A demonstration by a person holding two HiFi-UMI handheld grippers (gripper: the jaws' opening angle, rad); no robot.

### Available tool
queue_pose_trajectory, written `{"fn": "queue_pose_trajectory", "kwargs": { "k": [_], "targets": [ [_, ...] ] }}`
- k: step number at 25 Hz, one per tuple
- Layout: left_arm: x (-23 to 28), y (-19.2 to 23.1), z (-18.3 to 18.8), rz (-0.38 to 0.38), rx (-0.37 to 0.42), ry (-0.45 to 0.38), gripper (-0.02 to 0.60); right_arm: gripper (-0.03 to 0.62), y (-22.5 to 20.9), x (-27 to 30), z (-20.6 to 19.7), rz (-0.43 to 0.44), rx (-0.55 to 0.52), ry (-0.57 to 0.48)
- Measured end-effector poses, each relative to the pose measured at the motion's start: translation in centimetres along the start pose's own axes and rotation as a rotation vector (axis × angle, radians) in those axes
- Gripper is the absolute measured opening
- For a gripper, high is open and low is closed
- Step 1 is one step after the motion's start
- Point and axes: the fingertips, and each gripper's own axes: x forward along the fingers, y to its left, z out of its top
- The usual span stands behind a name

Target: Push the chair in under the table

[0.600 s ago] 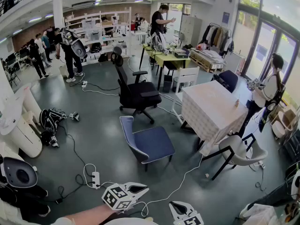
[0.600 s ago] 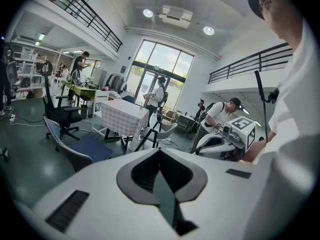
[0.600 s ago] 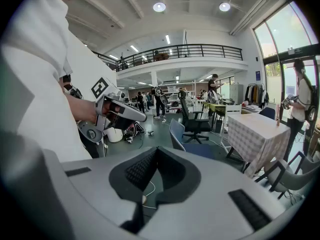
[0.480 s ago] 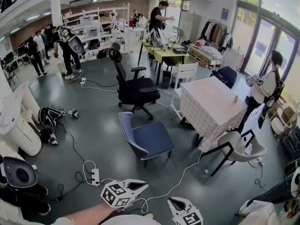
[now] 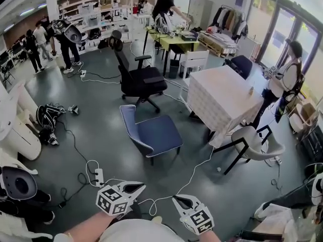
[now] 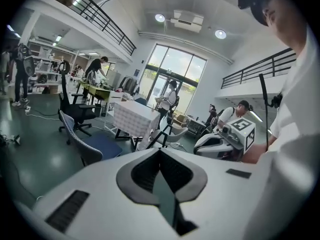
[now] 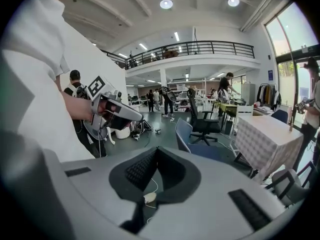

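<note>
Left tongs and right tongs pressed together, empty; blue chair looks light, stiff, so its backrest is probably the push spot.

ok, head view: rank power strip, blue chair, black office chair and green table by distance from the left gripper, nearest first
From the left gripper:
1. power strip, on the floor just to the gripper's left.
2. blue chair, ahead, mid-floor.
3. black office chair, further back, behind that chair.
4. green table, at the far end of the room.
</note>
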Motion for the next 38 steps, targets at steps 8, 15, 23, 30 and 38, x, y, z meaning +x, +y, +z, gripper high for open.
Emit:
{"fn": "queue_pose_trajectory", "kwargs": {
  "k": [8,15,23,30,38],
  "targets": [
    [3.7,9.4,3.2,0.099,0.001,0.019,0.034,0.019,-5.9,3.2,3.0,-0.069,0.017,-0.018],
    [9.0,25.2,7.7,0.268,-0.136,0.036,0.166,0.138,-14.1,6.8,6.1,-0.178,0.040,0.038],
    [13.9,43.4,5.0,0.531,-0.367,0.140,0.258,0.138,-19.5,13.4,10.0,-0.231,0.078,0.063],
    [17.3,49.8,-0.5,0.610,-0.528,0.274,0.275,0.137,-23.1,14.2,9.9,-0.246,0.096,0.090],
    [18.9,50.5,-0.7,0.614,-0.678,0.244,0.145,0.137,-31.2,13.6,8.2,-0.176,0.124,0.093]
  ]
}}
